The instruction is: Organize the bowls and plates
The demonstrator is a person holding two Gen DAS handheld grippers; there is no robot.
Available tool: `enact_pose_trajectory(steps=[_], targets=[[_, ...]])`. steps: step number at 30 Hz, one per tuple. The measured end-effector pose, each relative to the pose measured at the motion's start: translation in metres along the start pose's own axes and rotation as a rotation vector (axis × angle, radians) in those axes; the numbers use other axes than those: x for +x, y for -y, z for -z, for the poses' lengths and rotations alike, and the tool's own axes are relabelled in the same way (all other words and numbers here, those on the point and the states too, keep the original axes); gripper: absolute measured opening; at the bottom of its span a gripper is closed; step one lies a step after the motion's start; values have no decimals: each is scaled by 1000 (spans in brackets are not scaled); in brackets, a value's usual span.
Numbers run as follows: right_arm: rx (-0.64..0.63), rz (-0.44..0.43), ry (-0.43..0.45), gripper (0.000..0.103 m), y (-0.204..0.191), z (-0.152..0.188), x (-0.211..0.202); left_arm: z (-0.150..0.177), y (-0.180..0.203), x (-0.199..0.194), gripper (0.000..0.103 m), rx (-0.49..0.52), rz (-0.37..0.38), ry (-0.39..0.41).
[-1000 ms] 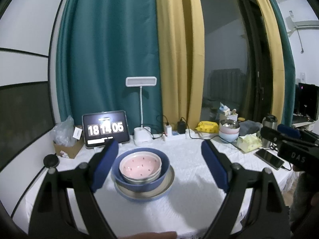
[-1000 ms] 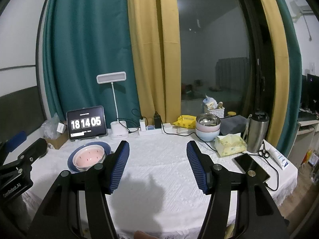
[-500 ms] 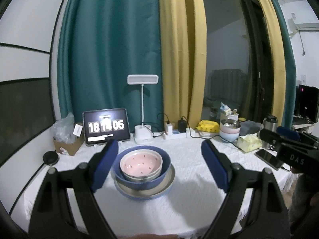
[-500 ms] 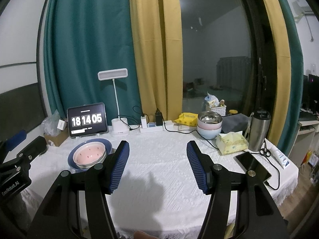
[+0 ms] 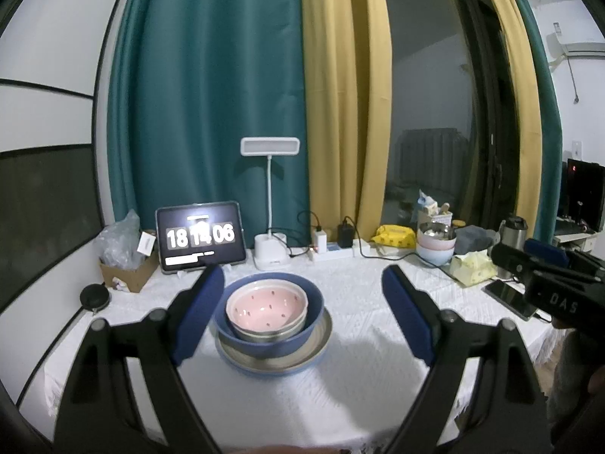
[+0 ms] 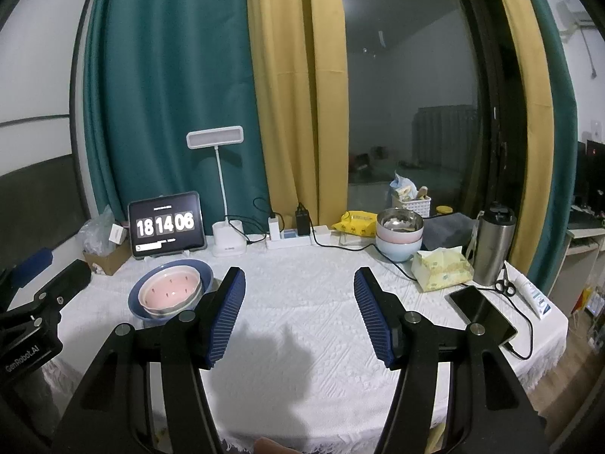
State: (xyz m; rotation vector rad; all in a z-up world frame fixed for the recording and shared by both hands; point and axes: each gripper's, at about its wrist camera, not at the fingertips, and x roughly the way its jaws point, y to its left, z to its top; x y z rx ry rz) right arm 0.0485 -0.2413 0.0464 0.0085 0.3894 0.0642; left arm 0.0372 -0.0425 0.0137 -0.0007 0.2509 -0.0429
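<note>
One round black puck (image 5: 94, 296), left view only

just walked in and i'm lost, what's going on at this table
A person holds a claw in each hand over a white-clothed table, sorting dishes. Both the left claw and right claw are open and empty. A pink bowl sits nested in a blue bowl on a plate; another bowl stack waits at the back.

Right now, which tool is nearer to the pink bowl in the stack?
Left. The left tool frames the pink bowl between its open fingers, without touching. The right tool sits off to the bowl's right over bare tablecloth.
</note>
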Motion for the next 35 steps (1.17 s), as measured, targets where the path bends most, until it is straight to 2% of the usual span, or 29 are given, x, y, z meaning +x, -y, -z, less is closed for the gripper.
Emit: enact_pose_trajectory(steps=[35], targets=[[1,0,-2,63,-1,-1,1,2,2,-5,87,4,13,6]])
